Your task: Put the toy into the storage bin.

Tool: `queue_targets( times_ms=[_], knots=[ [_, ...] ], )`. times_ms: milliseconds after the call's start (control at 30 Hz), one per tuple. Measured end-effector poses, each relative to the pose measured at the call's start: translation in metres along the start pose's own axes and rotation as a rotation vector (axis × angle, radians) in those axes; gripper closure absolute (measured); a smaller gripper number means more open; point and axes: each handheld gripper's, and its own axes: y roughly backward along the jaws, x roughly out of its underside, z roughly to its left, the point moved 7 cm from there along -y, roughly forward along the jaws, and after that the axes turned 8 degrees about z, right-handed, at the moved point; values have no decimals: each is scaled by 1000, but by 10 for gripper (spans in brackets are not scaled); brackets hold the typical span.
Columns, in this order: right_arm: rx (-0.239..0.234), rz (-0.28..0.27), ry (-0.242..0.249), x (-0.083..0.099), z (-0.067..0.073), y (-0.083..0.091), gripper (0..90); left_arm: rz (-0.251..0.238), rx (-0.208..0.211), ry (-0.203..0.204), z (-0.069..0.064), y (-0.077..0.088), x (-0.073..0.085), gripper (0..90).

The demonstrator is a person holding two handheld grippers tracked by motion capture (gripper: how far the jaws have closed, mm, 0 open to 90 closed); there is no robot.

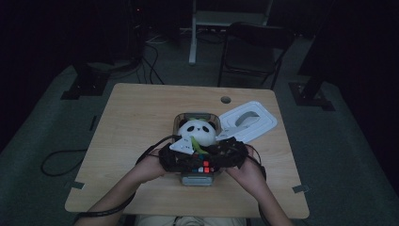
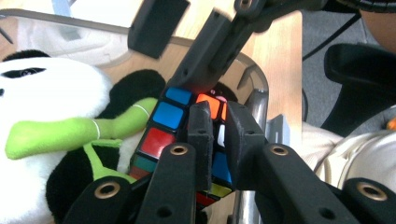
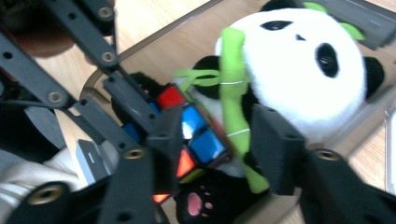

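- Dim room: dark floor, a folding chair [image 1: 251, 49] and stand legs beyond a light wooden table [image 1: 141, 117].
- On the table sits a clear bin [image 1: 197, 178], with its white lid [image 1: 248, 120] lying just beside it toward the right.
- Inside the bin lies a panda [image 1: 197, 131] plush with a green bamboo stalk, and against its belly a cube [image 2: 167, 122] puzzle with coloured tiles.
- Both hands meet over the near end of the bin.
- The left tongs [image 2: 219, 140] have their jaws close together, nearly shut, right over the cube; from the left gripper view I cannot be sure whether they pinch an edge of the cube or just rest in front of it.
- The right tongs [image 3: 224, 140] stand about half open, jaws straddling the cube and the bamboo; one jaw lies against the cube's side, the other is clear of it, so nothing is gripped firmly.
- Step in hand, as I judge it: settling or picking the cube in the bin beside the panda.
- If the cube is being packed, the next move calls for pulling both tongs up and clear without dragging the bamboo, then fetching the lid.
- If it is being taken out, the right tongs need to close squarely on two opposite faces first.
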Motion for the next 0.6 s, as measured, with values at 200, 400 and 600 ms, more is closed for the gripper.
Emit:
queue_targets(
  times_ms=[200, 400, 600],
  knots=[
    [-9, -19, -101, 4, -21, 6, 399, -44, 1, 45, 7, 8, 0, 632],
    [53, -23, -148, 11, -41, 6, 381, -92, -14, 109, 20, 19, 3, 430],
    [109, -51, -200, 17, -62, 8, 293, -132, -38, 152, 33, 28, 14, 253]
  ],
)
